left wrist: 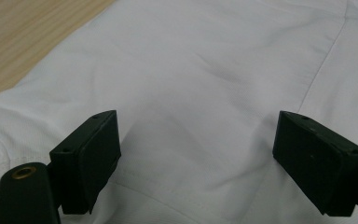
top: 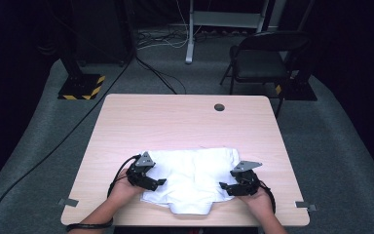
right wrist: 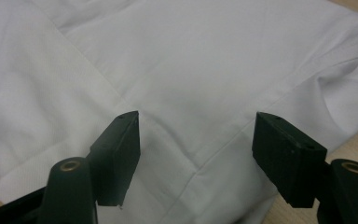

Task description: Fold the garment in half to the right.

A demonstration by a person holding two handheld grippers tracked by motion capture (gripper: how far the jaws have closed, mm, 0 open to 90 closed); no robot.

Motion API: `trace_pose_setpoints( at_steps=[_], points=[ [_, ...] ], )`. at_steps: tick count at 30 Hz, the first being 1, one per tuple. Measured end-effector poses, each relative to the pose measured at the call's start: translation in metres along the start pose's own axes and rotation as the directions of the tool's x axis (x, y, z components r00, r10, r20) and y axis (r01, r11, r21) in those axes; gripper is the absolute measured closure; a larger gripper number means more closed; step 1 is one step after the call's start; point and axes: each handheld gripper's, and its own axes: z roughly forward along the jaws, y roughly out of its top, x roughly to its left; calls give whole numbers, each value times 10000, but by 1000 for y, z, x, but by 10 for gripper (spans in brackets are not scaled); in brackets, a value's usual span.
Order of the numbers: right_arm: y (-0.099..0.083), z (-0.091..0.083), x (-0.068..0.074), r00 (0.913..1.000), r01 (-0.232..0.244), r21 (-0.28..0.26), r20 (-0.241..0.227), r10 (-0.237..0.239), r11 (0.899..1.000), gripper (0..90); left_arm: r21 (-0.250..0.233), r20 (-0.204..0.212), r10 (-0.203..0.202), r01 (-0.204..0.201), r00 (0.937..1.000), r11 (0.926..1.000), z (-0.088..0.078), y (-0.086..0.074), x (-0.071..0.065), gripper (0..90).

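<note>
A: What step is this?

B: The start of a fold, I'd judge. One white garment (top: 192, 179) lies flat on the near half of the table (top: 185, 117), and both tools sit on it. The left gripper (top: 161, 182) is over its nine o'clock edge, the right gripper (top: 222, 185) over its three o'clock edge, both pointing inward.

A: Are they clamped on anything?

B: No. In the left gripper view the jaws stand wide apart with smooth cloth (left wrist: 200, 84) between them, nothing pinched. The right gripper view is the same: jaws apart over the fabric (right wrist: 191, 70), with a seam running from about eleven o'clock down between the pads.

A: So what does the next move call for?

B: Probably lowering each pair of jaws until one pad slips under the side edge, then closing on a single layer. The cloth is thin and limp, so it could bunch or slip.

A: Count everything.

B: One garment, two grippers, one table. Beyond the table at one o'clock, one folding chair (top: 265, 58).
</note>
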Motion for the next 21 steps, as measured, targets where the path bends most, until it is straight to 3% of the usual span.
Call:
trace_pose_setpoints(
  at_steps=[2, 5, 10, 13, 15, 17, 21],
  points=[
    [-2, 0, 0, 9999, 143, 154, 14, -143, 9998, 320, 6, 242, -272, 272, 9993, 9996, 1, -2, 2, 145],
    [-3, 1, 1, 9996, 247, 320, -130, -243, 9992, 325, 31, 407, -207, 206, 9990, 9998, -1, -4, 3, 148],
    [-4, -1, 9, 9963, 858, 587, -130, -852, 9946, 330, 186, 632, -225, 214, 9977, 9996, -7, -7, 0, 151],
    [-6, -4, 10, 9957, 917, 744, -172, -907, 9930, 341, 624, 787, -106, 57, 9968, 9980, -10, -5, -3, 159],
    [-7, -6, 9, 9961, 874, 779, -142, -865, 9931, 341, 725, 597, 129, -172, 9981, 9972, -14, -2, -5, 183],
    [-8, -8, 8, 9968, 795, 803, -67, -792, 9936, 345, 419, 327, 217, -231, 9992, 9989, -17, 1, -4, 177],
    [-3, -17, 10, 9993, 367, 154, 65, -368, 9992, 333, -447, -253, -124, 112, 9996, 9989, -20, 8, 5, 160]
  ],
)
